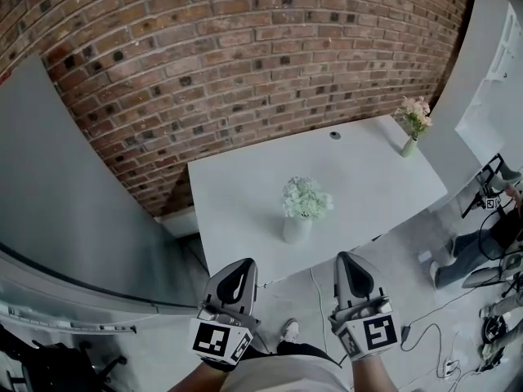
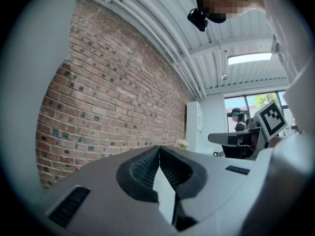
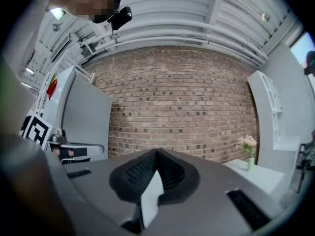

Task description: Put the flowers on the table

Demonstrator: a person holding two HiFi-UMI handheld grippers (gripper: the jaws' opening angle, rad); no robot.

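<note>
Left gripper [image 1: 239, 269]: jaws fully together, nothing btwn them, held just short of the desk's near edge. 1 white desk [image 1: 237, 202] stands against the brick wall [image 1: 245, 47]. 2 bunches of flowers are on it, each in its own vase. White flowers [image 1: 306, 196] in a pale vase [image 1: 296, 229] at ctr, near the front edge. Pink flowers [image 1: 416, 113] in a slim green vase [image 1: 409, 146] at the far right corner. 1 round grommet [image 1: 335, 135] by the back edge, btwn the 2 bunches. Right gripper [image 1: 350, 261]: jaws also closed tight, empty, side by side w/ the left one. Both grippers are well apart from the flowers. Floor at right: cables [image 1: 425, 333] and 1 seated person's legs [image 1: 462, 256].
</note>
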